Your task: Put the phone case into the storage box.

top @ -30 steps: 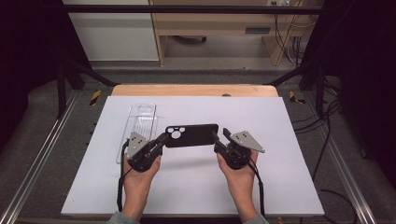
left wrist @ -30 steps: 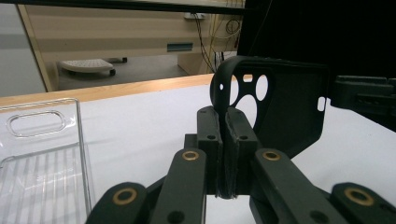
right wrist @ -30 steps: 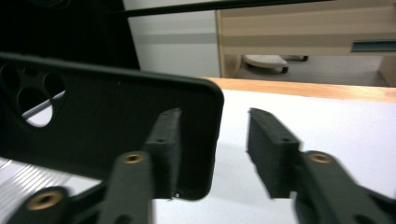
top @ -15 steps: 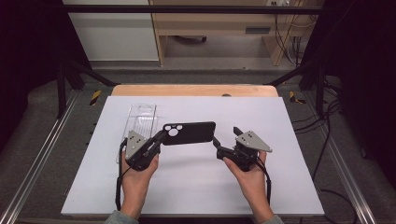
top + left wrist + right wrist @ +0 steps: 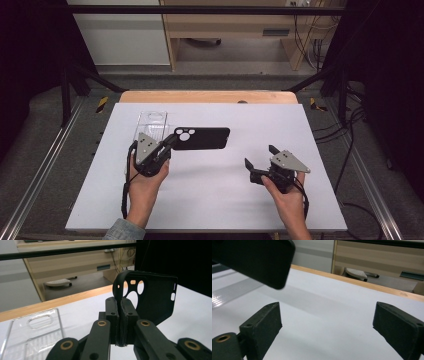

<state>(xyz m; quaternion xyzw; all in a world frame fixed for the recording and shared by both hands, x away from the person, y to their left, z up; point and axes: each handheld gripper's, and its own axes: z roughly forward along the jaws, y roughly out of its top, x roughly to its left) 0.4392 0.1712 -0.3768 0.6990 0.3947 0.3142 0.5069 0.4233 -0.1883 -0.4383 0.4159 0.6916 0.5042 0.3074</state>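
two phone cases on the white table [image 5: 210,200]: one black phone case [image 5: 202,138], one clear phone case [image 5: 151,126]. two grippers, one per hand.

left gripper [image 5: 167,146] has its jaws clamped tight on the black phone case, pinching the rim at the camera-cutout end. in the left gripper view the black phone case [image 5: 150,297] sticks up and away beyond the pads [image 5: 128,315], its edge squeezed thin between them, cutout holes just above the grip. in the high view the case runs out to the right from the left gripper, long side across the table, its free end in mid-table and clear of the right gripper.

right gripper [image 5: 260,159] sits well apart from the black case, down to its right, low over the table. its jaws stand wide and have just been opening; nothing between them, only bare table surface in the right gripper view. that view has the free corner of the black phone case [image 5: 254,260] at upper left, beyond and above the left-hand pad [image 5: 262,325], not touching it.

clear phone case [image 5: 32,332] lies flat on the table just beside the left gripper, on its far left side, touching neither gripper. it's empty, open side up as far as i can tell. no other containers.
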